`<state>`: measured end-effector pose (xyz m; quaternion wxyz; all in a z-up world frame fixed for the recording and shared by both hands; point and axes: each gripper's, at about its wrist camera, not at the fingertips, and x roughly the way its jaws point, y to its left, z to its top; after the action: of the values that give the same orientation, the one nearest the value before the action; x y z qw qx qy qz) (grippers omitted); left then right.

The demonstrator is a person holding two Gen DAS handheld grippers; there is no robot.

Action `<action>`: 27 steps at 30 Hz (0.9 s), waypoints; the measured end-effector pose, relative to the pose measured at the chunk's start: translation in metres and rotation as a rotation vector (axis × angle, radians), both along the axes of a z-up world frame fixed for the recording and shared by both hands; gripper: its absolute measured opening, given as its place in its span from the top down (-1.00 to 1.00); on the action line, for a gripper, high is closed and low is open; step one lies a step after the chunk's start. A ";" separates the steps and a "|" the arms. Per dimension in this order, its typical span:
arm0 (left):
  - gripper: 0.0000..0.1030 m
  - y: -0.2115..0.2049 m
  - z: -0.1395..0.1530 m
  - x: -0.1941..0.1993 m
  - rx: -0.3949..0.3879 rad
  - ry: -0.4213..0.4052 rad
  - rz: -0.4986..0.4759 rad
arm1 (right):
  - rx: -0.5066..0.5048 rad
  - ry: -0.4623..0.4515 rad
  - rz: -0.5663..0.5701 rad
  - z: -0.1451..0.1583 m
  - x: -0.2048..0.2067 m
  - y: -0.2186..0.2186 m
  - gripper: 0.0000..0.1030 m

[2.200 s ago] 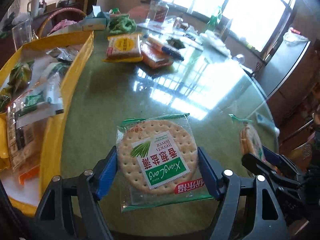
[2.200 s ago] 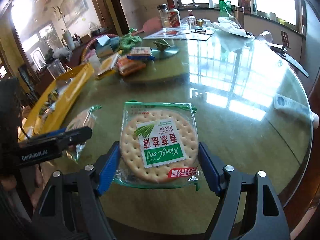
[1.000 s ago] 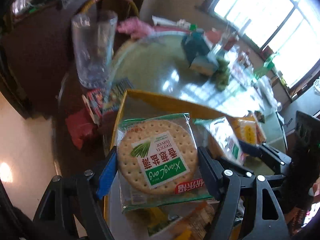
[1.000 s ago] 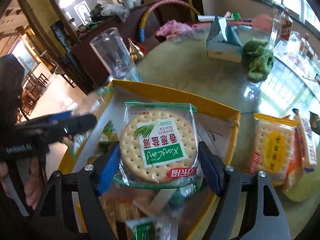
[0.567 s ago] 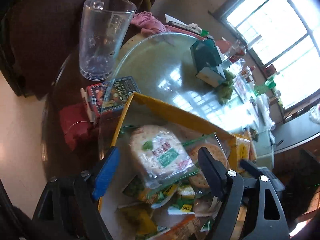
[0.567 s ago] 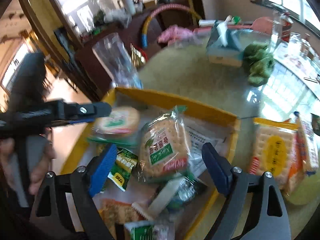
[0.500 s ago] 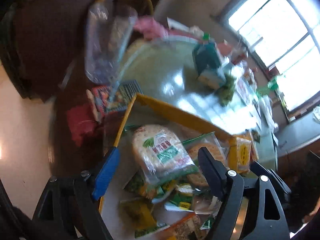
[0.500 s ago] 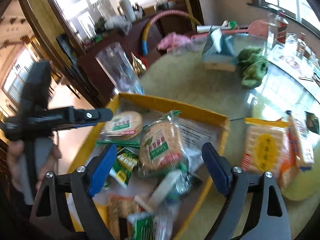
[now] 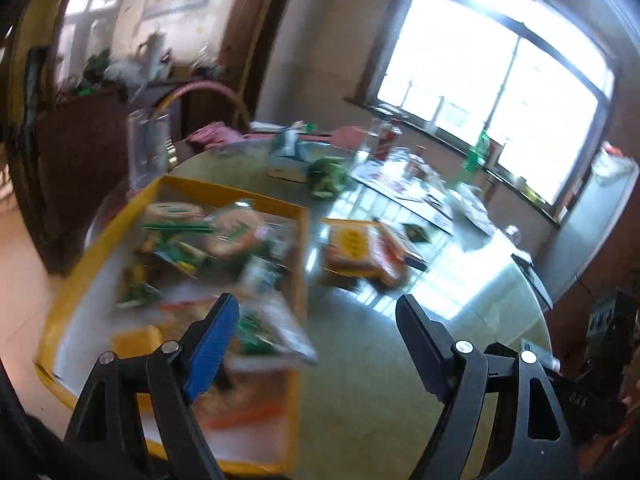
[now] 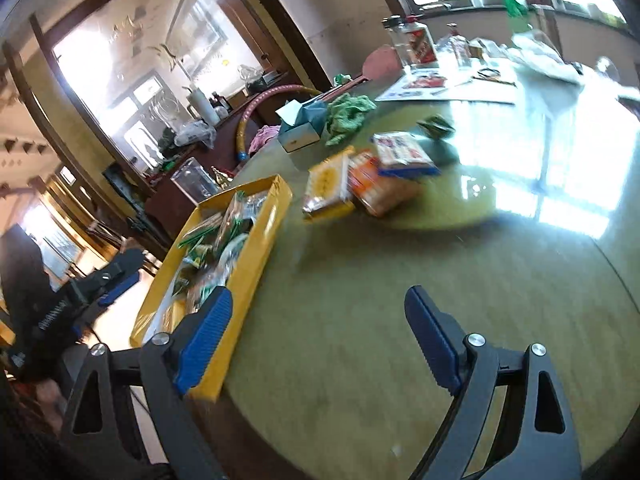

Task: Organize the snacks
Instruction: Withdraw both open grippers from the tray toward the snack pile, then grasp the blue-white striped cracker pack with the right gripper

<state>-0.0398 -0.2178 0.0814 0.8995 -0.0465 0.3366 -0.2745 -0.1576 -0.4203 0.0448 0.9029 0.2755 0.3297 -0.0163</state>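
Observation:
A yellow tray (image 9: 84, 264) at the table's left edge holds several snack packets, among them two round cracker packs (image 9: 236, 230). It also shows in the right wrist view (image 10: 256, 248). My left gripper (image 9: 316, 328) is open and empty, above the tray's near right corner. My right gripper (image 10: 318, 316) is open and empty over the bare table, right of the tray. A pile of snack packs (image 10: 372, 178) lies on the table beyond the tray; it also shows in the left wrist view (image 9: 360, 248). Both views are blurred.
A round green glass-topped table (image 10: 400, 320). A clear glass (image 9: 148, 152) stands beyond the tray. A tissue box (image 10: 300, 130), a green cloth (image 10: 348, 116), bottles and papers lie at the far side. The left gripper's body (image 10: 80, 300) shows at the left.
Both grippers opened and dropped their cracker packs into the yellow tray, then pulled back and swung right toward the table's middle.

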 end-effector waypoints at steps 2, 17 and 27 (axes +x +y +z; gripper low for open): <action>-0.57 -0.020 -0.004 -0.014 0.046 -0.022 -0.063 | -0.011 -0.003 -0.016 -0.003 -0.014 -0.008 -0.71; -0.57 -0.044 -0.009 -0.028 0.109 0.110 -0.123 | 0.035 0.004 0.010 0.001 -0.024 -0.031 -0.71; -0.57 -0.037 -0.015 -0.011 0.088 0.110 -0.114 | 0.040 0.120 0.072 -0.008 0.055 -0.058 -0.71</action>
<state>-0.0509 -0.2545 0.0662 0.8637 -0.0029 0.3995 -0.3074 -0.1026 -0.4778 0.0370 0.8758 0.2799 0.3933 0.0062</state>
